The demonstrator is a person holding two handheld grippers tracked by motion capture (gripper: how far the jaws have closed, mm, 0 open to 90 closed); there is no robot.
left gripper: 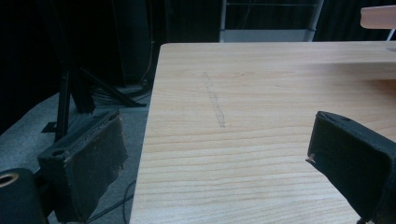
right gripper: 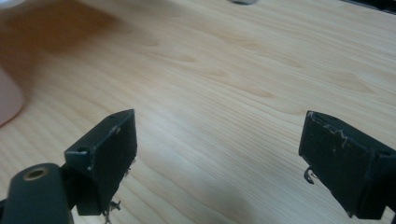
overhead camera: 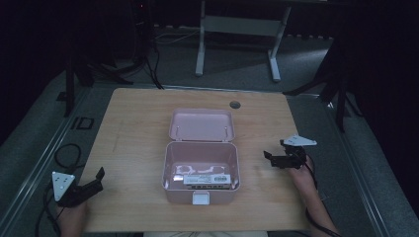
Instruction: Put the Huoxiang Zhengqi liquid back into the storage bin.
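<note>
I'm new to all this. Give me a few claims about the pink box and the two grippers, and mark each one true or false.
1. The pink box stands open, its lid tipped back. True.
2. The right gripper grips the box's wall. False: it is apart from the box, jaws wide open over bare wood.
3. The left gripper is open and holds nothing. True.
4. The box is empty. False: white items with a printed label lie inside.
5. The box sits at the table edge's far left corner. False: it stands near the middle.

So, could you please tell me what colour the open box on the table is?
Pale pink; the box shows best in the high view.
</note>
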